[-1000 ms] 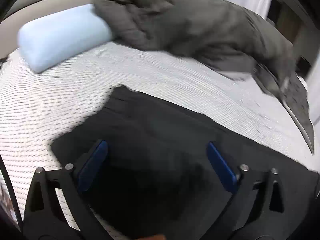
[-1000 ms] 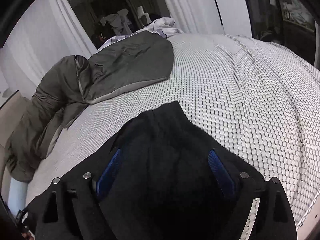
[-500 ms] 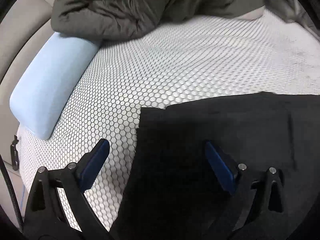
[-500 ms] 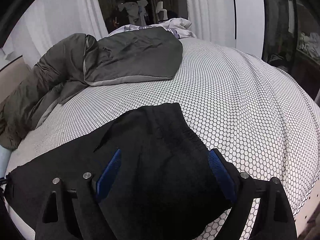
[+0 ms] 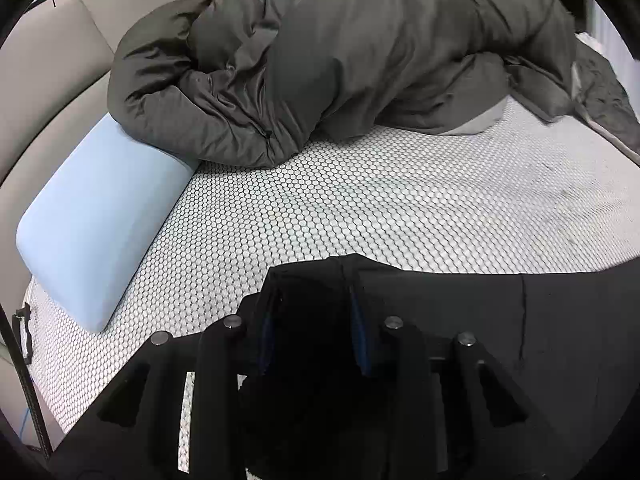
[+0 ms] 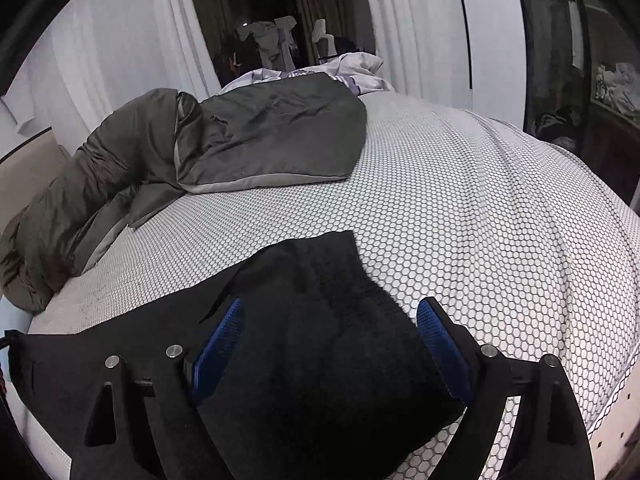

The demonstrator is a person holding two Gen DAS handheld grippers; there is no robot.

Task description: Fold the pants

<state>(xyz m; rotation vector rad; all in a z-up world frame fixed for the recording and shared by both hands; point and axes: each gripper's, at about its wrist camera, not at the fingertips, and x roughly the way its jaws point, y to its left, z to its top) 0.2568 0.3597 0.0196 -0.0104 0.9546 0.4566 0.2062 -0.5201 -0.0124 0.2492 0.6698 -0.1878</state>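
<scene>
The black pants (image 5: 500, 320) lie stretched across the near part of the bed's white honeycomb cover (image 5: 360, 208). My left gripper (image 5: 314, 316) is shut on the end of the pants, with bunched black cloth between its blue pads. In the right wrist view the other end of the pants (image 6: 320, 300) lies flat, its gathered waistband edge facing right. My right gripper (image 6: 330, 332) is open and sits low over that end, one blue pad on each side of the cloth.
A bulky dark grey duvet (image 5: 360, 52) is heaped at the back of the bed, also seen in the right wrist view (image 6: 260, 136). A light blue pillow (image 5: 92, 220) lies at the left by the beige headboard (image 5: 48, 72). White curtains (image 6: 120, 48) hang behind.
My left gripper was open over the pants' end and has now closed on it, bunching the cloth. My right gripper has stayed open over the waistband end.
</scene>
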